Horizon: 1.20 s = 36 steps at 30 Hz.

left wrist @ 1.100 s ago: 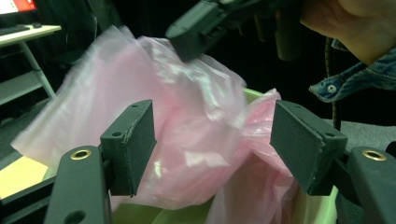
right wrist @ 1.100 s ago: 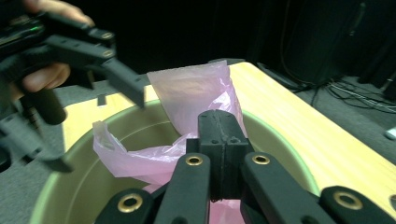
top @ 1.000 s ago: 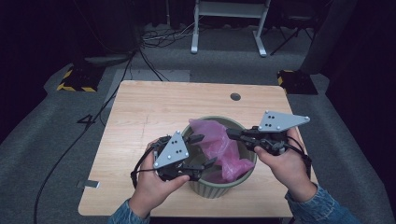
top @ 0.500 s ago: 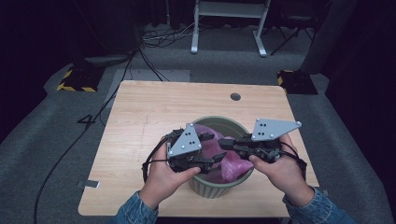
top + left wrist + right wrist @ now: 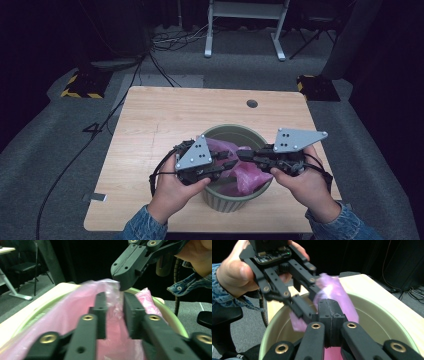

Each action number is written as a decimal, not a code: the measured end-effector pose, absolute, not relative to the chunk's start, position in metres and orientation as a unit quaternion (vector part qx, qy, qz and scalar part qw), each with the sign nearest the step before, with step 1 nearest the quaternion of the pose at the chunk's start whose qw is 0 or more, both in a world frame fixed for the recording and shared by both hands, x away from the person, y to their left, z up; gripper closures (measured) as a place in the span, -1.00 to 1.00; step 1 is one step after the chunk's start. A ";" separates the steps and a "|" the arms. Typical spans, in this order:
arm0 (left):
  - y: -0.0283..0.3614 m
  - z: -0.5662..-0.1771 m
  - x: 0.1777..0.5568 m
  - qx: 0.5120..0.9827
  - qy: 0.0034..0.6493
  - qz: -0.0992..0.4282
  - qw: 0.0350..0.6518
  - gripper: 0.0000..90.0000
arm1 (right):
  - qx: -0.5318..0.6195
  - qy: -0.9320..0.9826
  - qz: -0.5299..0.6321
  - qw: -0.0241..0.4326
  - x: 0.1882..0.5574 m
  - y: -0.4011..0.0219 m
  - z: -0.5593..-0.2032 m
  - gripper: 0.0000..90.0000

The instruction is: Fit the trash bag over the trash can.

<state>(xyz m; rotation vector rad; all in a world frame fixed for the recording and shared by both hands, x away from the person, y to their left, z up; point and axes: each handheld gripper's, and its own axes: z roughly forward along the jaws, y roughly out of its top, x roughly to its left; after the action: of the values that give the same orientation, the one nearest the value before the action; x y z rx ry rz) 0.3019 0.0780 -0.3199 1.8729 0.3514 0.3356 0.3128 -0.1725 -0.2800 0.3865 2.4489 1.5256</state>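
Observation:
A pale green pot (image 5: 250, 131) stands on the wooden table (image 5: 165, 120), with a pink plastic bag (image 5: 250, 175) inside it. My right gripper (image 5: 242, 154) is shut on a raised fold of the bag (image 5: 334, 293) over the pot's middle. My left gripper (image 5: 231, 159) meets it from the left, tip to tip. Its jaws have just been closing and straddle the same fold (image 5: 113, 307), a narrow gap still showing between the pads (image 5: 101, 312). The right gripper's tip (image 5: 122, 285) hangs just above them.
The pot's rim (image 5: 382, 315) sits close to the table's near edge. A small round hole (image 5: 252, 103) lies in the tabletop beyond the pot. Cables (image 5: 165, 42), a white stand's feet (image 5: 207, 50) and two yellow-striped bases (image 5: 80, 85) are on the floor behind.
My left gripper has moved right, from the pot's near-left rim to its middle, and its jaws have narrowed around the bag. The right gripper has shifted slightly left with the bag's fold.

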 end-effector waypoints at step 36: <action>0.110 -0.319 0.304 0.773 0.200 0.169 0.578 0.98 | 0.173 0.848 0.487 0.122 0.337 -0.186 -0.284 1.00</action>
<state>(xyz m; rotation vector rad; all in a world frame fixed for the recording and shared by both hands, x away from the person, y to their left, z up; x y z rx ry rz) 0.3045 0.1100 -0.3192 1.8087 0.4676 0.3951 0.3368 -0.1857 -0.2844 0.5062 2.4739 1.4204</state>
